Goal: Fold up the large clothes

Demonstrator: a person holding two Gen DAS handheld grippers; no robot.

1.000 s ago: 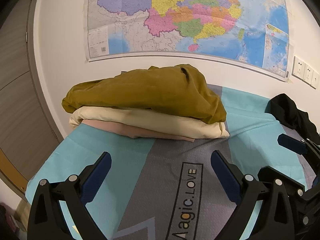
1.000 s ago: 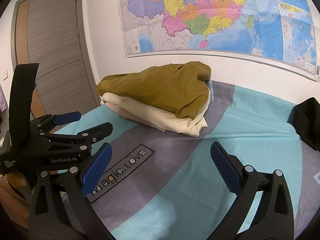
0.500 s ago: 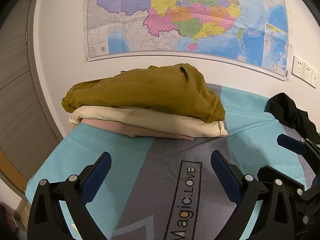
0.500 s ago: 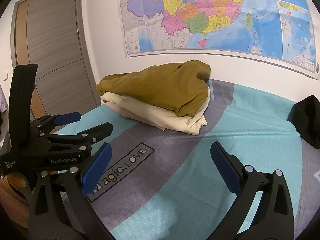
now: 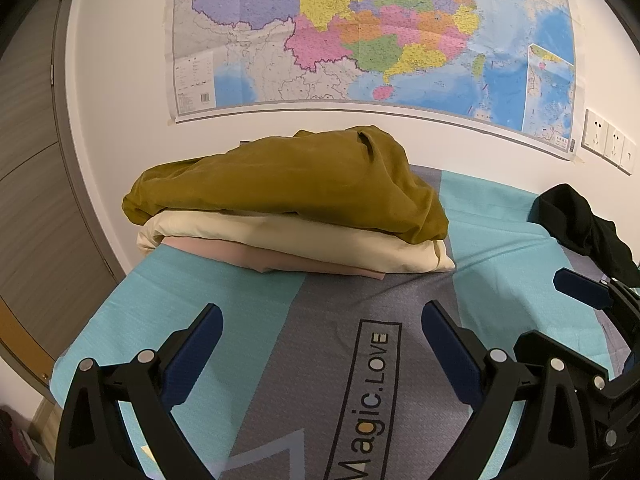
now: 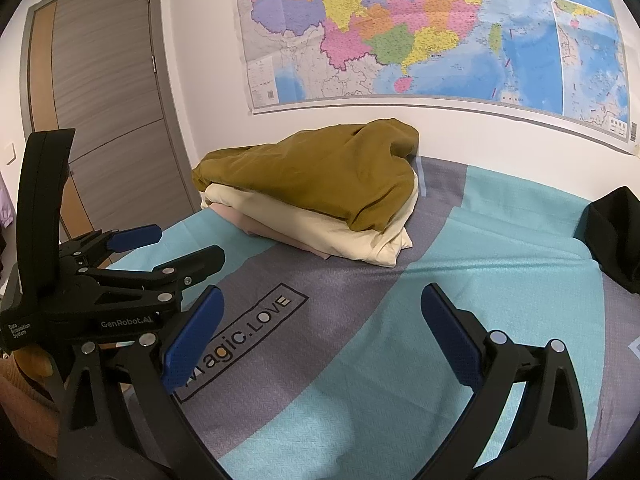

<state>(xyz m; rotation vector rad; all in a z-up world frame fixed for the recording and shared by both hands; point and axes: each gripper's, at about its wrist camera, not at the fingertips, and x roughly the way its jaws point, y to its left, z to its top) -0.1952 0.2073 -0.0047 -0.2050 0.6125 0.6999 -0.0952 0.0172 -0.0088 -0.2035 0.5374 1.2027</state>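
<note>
Now between garments | both hand-held grippers, left (image 5: pixel 322 338) and right (image 6: pixel 322 320), spread apart, holding nothing | folded stack (image 5: pixel 288 204) on bed (image 5: pixel 500 264) by wall | black garment (image 5: pixel 580 226) unfolded, right edge | next, probably: reach and grasp it.

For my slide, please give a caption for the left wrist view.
Open left hand-held gripper facing three stacked folded garments.

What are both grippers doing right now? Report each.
Left gripper: open, holding nothing, above the bedspread.
Right gripper: open, holding nothing, above the same bedspread.
</note>
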